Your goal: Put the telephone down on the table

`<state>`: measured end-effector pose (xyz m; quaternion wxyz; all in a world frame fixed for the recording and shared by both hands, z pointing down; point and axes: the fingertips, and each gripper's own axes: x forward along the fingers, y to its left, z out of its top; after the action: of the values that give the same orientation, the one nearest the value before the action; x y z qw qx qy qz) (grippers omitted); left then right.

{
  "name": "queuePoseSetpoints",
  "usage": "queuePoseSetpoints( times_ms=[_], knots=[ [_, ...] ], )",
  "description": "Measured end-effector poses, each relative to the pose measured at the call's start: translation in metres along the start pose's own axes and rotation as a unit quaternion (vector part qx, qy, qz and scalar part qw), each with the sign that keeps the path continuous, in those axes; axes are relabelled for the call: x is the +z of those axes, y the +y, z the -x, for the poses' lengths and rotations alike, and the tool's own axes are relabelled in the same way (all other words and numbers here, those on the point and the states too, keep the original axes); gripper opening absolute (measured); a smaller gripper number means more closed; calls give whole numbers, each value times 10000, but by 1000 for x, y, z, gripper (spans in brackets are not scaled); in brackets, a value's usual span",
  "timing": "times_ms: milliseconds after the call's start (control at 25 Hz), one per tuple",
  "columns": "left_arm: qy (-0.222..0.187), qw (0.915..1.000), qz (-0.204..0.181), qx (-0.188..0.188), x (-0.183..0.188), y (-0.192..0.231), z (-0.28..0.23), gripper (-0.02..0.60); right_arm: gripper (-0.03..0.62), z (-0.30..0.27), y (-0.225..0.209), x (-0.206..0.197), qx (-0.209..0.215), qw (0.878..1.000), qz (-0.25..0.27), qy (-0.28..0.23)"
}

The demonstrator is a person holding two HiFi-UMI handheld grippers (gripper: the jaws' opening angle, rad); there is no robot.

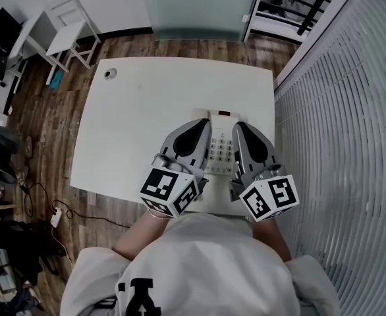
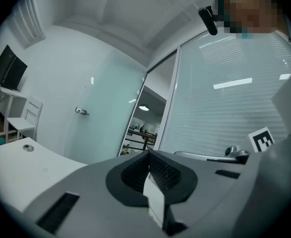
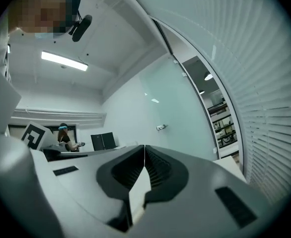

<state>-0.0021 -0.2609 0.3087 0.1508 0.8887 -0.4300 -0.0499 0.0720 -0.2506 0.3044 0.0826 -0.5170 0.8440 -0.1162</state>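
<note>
Looks like you're basically done: the telephone lies flat on the table. Your left gripper and right gripper flank the telephone, both pinched together on nothing.

Left gripper and right gripper hide the phone's sides; its near end is lost behind them.

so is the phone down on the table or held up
Down: the telephone lies flat on the table; the left hand-held gripper and right hand-held gripper are both shut on nothing.
</note>
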Motion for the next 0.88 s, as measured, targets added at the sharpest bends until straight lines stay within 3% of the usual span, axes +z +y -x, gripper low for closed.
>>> queuePoseSetpoints(
  times_ms=[200, 720, 880],
  knots=[
    [-114, 9998, -106, -128, 4, -8, 3, 5, 29, -3, 8, -2, 199, 9998, -76, -65],
    [58, 9983, -175, -553, -8, -18, 17, 5, 29, 14, 23, -14, -313, 9977, 581, -155],
    [64, 9981, -252, -554, -8, -23, 24, 5, 29, 21, 33, -3, -226, 9976, 607, -261]
  ],
)
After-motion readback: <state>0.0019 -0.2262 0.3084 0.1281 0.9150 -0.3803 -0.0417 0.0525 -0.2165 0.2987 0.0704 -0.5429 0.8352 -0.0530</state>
